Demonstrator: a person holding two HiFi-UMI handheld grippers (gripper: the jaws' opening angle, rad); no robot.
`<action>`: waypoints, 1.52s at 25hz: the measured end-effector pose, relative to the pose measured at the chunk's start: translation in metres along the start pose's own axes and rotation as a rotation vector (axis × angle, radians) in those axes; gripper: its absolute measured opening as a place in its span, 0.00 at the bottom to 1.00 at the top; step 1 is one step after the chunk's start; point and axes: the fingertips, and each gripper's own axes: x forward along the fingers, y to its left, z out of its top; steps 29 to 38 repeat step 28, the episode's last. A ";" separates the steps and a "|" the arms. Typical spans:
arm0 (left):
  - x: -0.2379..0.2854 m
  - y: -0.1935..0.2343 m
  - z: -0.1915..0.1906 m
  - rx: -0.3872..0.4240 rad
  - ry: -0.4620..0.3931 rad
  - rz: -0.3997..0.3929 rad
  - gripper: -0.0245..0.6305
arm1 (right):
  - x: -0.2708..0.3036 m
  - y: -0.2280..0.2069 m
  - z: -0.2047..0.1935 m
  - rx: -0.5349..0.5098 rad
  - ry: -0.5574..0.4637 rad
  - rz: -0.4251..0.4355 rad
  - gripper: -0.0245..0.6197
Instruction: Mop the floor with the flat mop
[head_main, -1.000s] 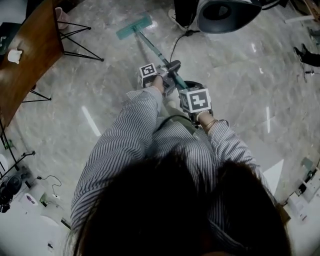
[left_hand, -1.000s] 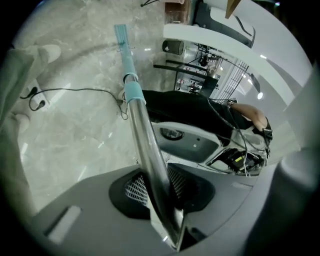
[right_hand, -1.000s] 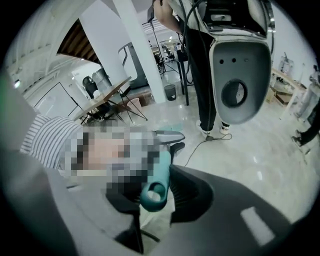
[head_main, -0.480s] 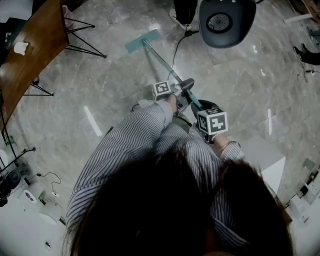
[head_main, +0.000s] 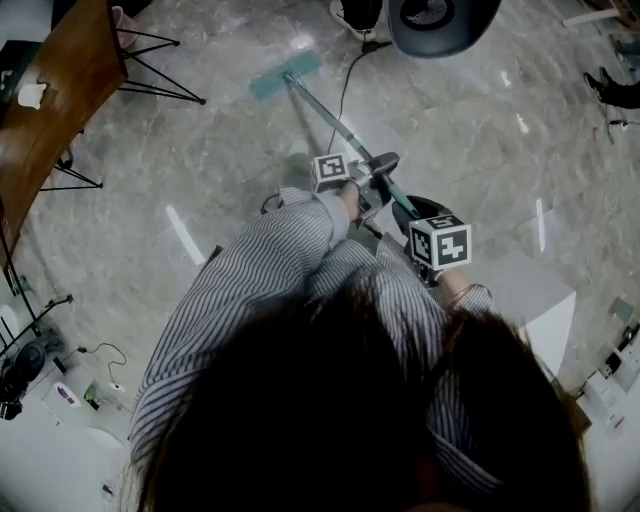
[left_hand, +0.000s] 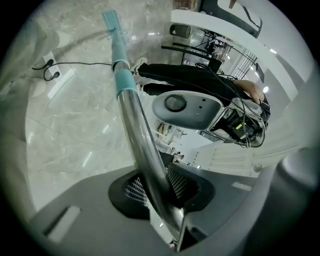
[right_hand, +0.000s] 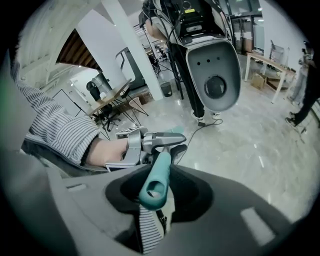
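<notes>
Both grippers are locked on the flat mop (head_main: 318, 112): the left gripper (head_main: 372, 172) is clamped tight round the shiny metal pole (left_hand: 142, 145), and the right gripper (head_main: 418, 215) is shut on the teal handle end (right_hand: 154, 186) just behind it, higher up the shaft. From the left gripper the pole slants away into a teal section and down to the teal mop head (head_main: 284, 76). The head lies flat on the grey marble floor (head_main: 200, 180), well ahead of both grippers, with a black cable (head_main: 345, 85) beside it.
</notes>
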 end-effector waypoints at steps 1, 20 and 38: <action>-0.001 0.001 0.000 -0.001 0.001 0.002 0.19 | 0.000 0.001 0.000 0.000 0.003 0.000 0.21; 0.000 -0.014 -0.002 -0.013 0.021 -0.059 0.20 | 0.003 0.003 0.003 -0.002 0.005 -0.003 0.21; -0.004 -0.032 0.006 0.027 0.027 -0.143 0.23 | 0.002 0.012 0.018 -0.014 -0.017 -0.004 0.21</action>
